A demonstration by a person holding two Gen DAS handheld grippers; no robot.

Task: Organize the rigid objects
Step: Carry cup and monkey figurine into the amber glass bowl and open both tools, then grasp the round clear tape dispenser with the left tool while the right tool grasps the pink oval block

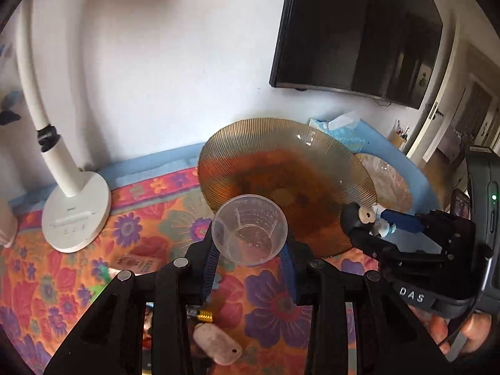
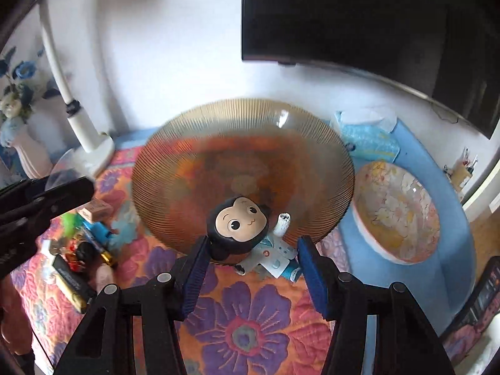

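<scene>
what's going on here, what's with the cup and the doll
A person is sorting small things on a flowered cloth with a pair of tongs in each hand. The left tongs hold a clear plastic cup and the right tongs hold a small doll, both lifted in front of a big amber ribbed plate. More odds and ends lie in a heap to the left.

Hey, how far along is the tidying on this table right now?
Early. The ribbed amber plate looks empty. In hand: the left gripper holds a clear measuring cup, the right gripper a monkey figurine, both near that plate. Left: the clutter of small items on the floral cloth.
</scene>
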